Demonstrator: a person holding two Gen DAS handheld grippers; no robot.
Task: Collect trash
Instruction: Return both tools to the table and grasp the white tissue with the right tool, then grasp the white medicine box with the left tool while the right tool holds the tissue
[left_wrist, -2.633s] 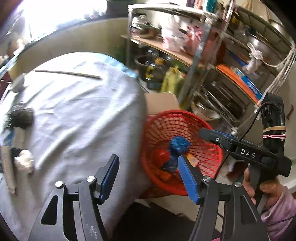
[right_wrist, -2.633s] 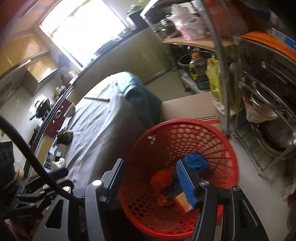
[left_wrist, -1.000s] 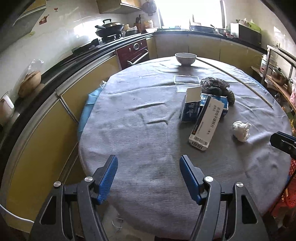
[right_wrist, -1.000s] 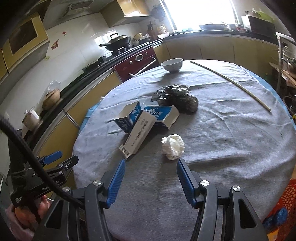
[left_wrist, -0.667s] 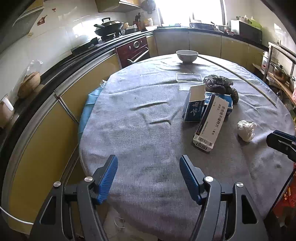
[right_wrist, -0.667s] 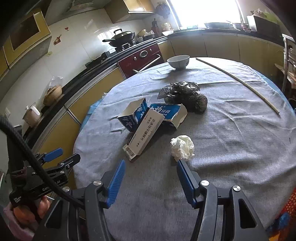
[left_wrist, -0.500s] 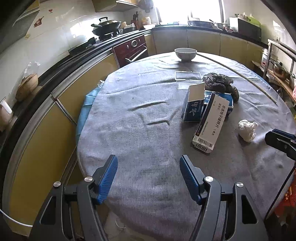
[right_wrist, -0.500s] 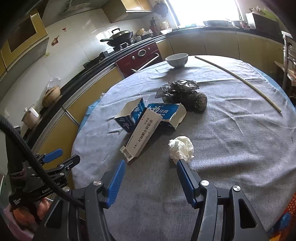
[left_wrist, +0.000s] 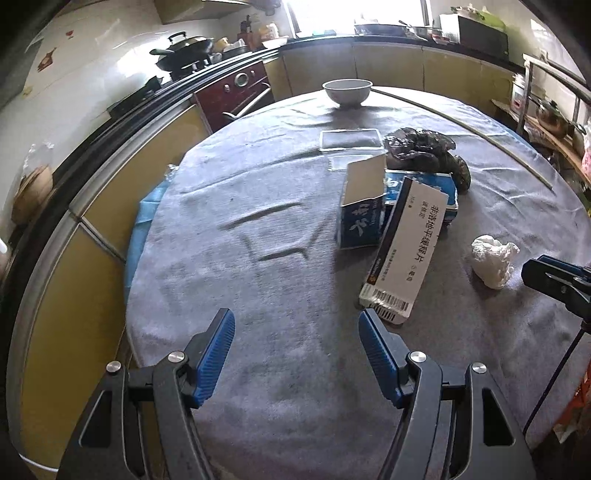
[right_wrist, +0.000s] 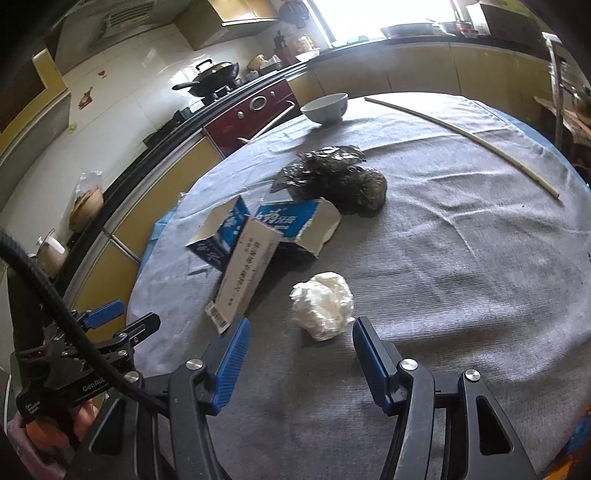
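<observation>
A crumpled white paper ball lies on the grey-clothed round table, just beyond and between the tips of my open, empty right gripper. It also shows in the left wrist view. Behind it lie a long white carton, two torn blue-and-white boxes and a crumpled black bag. My left gripper is open and empty over bare cloth near the table's front edge; the white carton lies ahead to its right.
A white bowl, a clear plastic lid and a long thin stick lie at the far side of the table. Yellow cabinets and a stove with a wok curve behind. A metal shelf rack stands at right.
Both grippers swung away from the red basket to face the table. In the last second the right gripper has closed in on the white paper ball; the left has barely moved.
</observation>
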